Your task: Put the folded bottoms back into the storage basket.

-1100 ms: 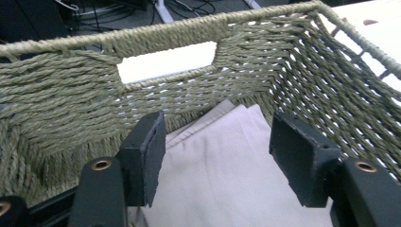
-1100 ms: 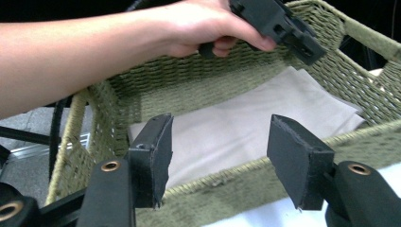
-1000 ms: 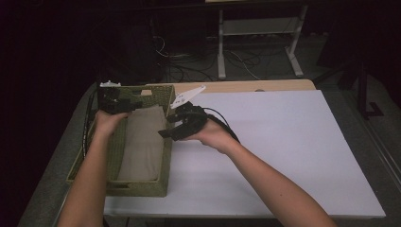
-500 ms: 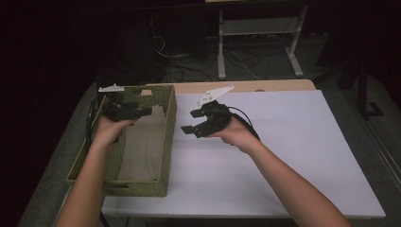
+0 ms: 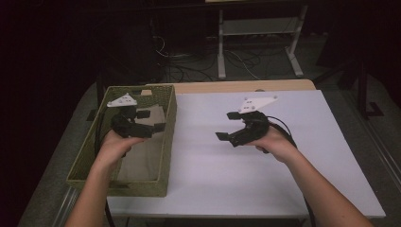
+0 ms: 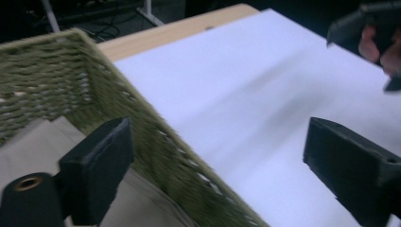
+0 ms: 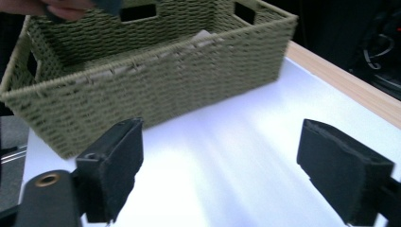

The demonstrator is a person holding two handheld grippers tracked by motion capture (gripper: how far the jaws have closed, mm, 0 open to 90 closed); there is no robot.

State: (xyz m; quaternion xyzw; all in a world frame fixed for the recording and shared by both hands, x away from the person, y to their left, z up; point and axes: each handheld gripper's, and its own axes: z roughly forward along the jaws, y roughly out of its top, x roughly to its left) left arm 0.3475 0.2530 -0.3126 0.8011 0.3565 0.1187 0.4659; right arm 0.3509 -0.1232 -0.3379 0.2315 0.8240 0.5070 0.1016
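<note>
Over the woven basket point(image 5: 166, 142) we are holding the left gripper point(image 5: 150, 120), jaws just opening, empty; right of the basket, the right gripper point(image 5: 228, 126) is likewise opening, empty.

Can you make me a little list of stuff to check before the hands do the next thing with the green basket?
1. Left gripper open, nothing between its jaws, which have just been opening: ok.
2. Right gripper open and empty, its jaws just opened too: ok.
3. Basket sits flat at the left edge of the white table: ok.
4. Tan cloth lies inside the basket: ok.
5. Right gripper is clear of the basket wall: ok.
6. Anything under the cloth: cannot tell.
</note>
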